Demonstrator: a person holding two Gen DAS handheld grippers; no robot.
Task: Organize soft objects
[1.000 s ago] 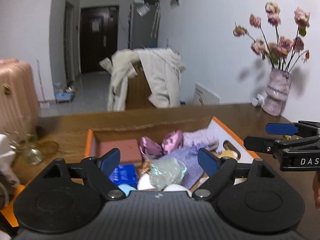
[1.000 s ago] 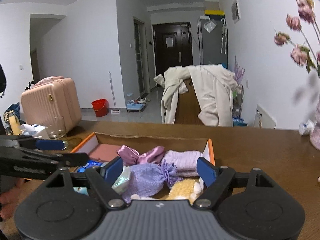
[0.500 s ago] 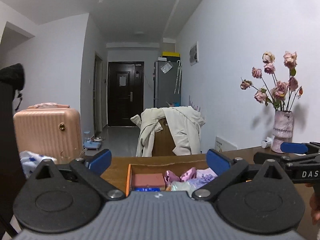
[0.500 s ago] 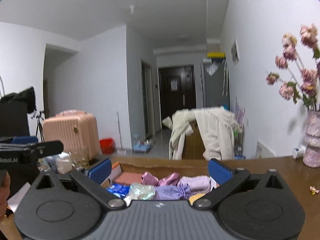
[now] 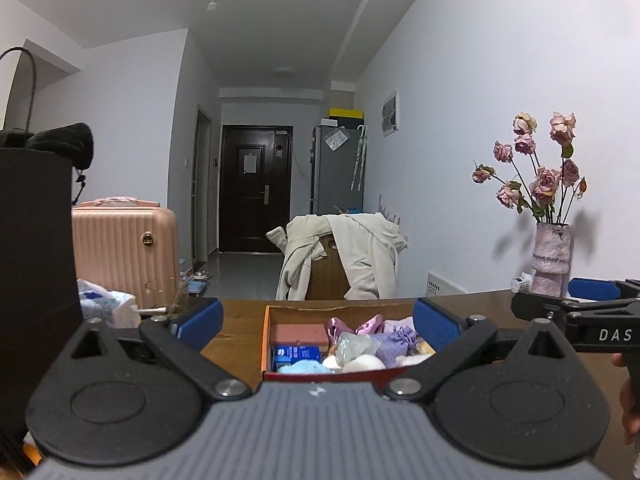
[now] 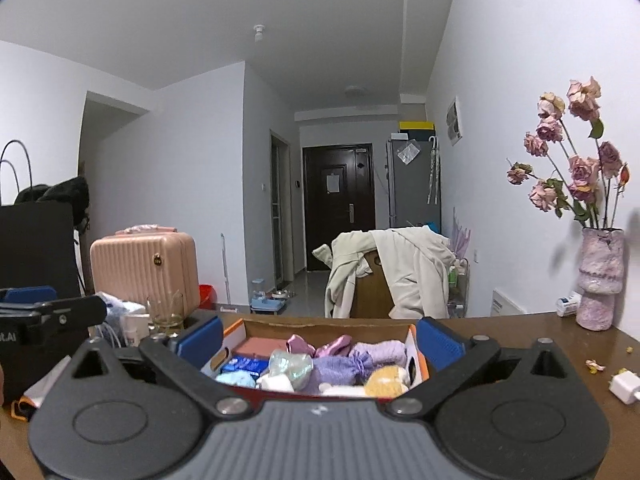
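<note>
From my left wrist, my left gripper [image 5: 318, 322] has its jaws spread wide, having just finished opening, with nothing pressed between the blue pads [image 5: 200, 318]. At twelve o'clock past them the orange box [image 5: 265, 338] sits on the wooden table [image 5: 236, 322]. Inside it lie a pink slab [image 5: 297, 334], a blue packet [image 5: 296, 356] whose print I cannot read, shiny pink pouches [image 5: 352, 326], a lilac drawstring pouch [image 5: 394, 340] and pale soft pieces [image 5: 360, 362]. At three o'clock my right gripper [image 5: 576, 300] shows the letters "DAS".

From my right wrist, the right gripper [image 6: 318, 340] also stands wide, its jaws just opened and gripping nothing. The same orange box [image 6: 416, 350] is at twelve o'clock, with a yellow fluffy piece [image 6: 386, 384] near its right wall. At nine o'clock the left gripper [image 6: 44, 300] bears "LAI". A vase of dried roses [image 6: 600, 276] stands at three o'clock.
</note>
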